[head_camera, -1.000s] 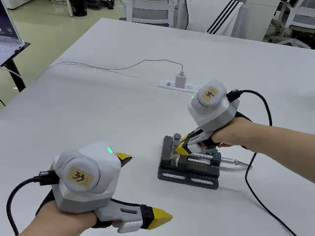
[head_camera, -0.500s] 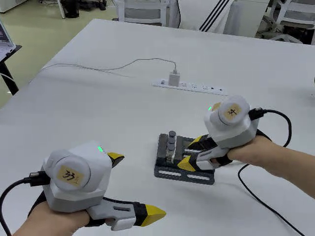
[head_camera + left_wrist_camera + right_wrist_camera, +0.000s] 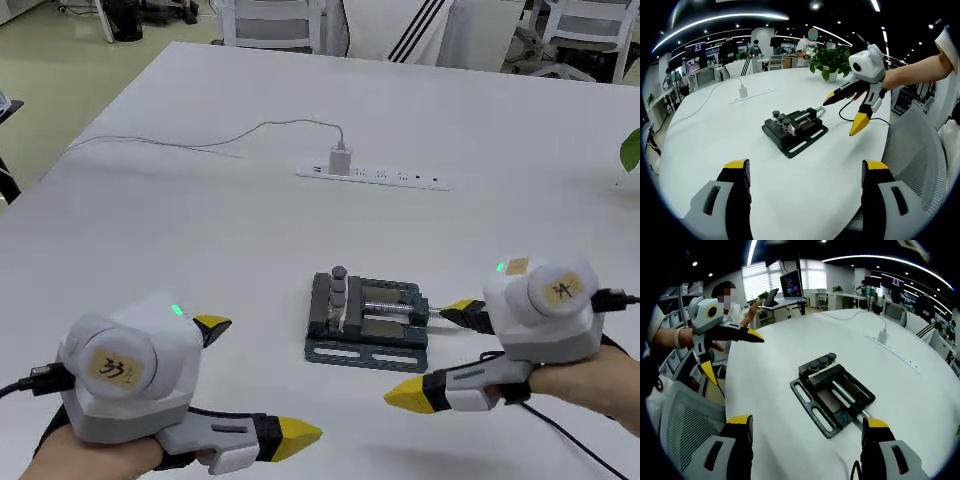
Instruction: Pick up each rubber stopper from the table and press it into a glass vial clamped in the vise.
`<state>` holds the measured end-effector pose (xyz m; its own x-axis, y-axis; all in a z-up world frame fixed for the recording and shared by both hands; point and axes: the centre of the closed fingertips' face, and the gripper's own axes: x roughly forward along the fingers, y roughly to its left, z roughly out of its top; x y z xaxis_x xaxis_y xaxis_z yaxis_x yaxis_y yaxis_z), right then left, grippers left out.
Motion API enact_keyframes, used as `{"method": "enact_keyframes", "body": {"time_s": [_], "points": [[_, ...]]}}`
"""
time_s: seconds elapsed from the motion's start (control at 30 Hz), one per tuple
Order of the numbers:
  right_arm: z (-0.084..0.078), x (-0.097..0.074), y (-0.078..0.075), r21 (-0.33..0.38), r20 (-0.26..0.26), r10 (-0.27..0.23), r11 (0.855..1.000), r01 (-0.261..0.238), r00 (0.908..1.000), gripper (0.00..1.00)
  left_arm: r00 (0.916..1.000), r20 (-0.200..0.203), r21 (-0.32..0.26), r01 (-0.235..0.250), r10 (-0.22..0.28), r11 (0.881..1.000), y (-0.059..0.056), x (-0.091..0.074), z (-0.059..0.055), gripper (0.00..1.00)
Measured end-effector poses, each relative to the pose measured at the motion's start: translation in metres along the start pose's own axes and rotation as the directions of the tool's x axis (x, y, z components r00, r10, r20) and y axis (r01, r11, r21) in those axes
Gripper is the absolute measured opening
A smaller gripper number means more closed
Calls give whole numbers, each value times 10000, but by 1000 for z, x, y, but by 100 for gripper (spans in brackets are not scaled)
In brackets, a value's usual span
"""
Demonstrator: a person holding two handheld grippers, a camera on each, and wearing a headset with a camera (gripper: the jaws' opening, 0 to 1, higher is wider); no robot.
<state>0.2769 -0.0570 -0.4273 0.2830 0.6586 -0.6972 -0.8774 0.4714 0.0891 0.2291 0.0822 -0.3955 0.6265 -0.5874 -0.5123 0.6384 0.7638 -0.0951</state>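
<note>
A dark vise (image 3: 366,345) sits on the white table and clamps a short row of glass vials (image 3: 338,291), each topped with a dark grey stopper. My right gripper (image 3: 432,350) hangs open and empty just right of the vise, clear of it. My left gripper (image 3: 255,380) is open and empty at the near left, well away from the vise. In the left gripper view the vise (image 3: 801,135) and vials (image 3: 781,118) lie ahead of my open jaws, with the right gripper (image 3: 842,115) beyond. The right gripper view has the vise (image 3: 815,407) and stoppered vials (image 3: 821,361) in front.
A white power strip (image 3: 385,177) with a plugged charger (image 3: 340,158) and a thin cable (image 3: 170,143) lies beyond the vise. The right gripper's black cable (image 3: 560,440) trails on the table. Chairs (image 3: 265,20) stand at the far edge, and a mesh chair (image 3: 685,420) at the near side.
My right gripper has pulled back from the vials at the vise, to the right and toward me, jaws open. The left gripper has barely moved. The head camera has shifted.
</note>
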Motion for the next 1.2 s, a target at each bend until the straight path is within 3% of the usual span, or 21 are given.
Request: {"method": "enact_keyframes", "body": {"time_s": [0.17,0.8,1.2], "points": [[-8,-11,-1,46,207,-249,9997,248,9995,99,9999,29,-32,-125,125,9999,4,-1,0,93],[-37,-45,-12,638,335,-1133,9918,1110,9930,99,9997,27,-193,-247,248,9995,10,-5,-5,94],[-49,-49,-16,988,285,-1354,9863,1320,9904,99,9996,19,-257,-293,294,9992,10,-5,-9,94]]}}
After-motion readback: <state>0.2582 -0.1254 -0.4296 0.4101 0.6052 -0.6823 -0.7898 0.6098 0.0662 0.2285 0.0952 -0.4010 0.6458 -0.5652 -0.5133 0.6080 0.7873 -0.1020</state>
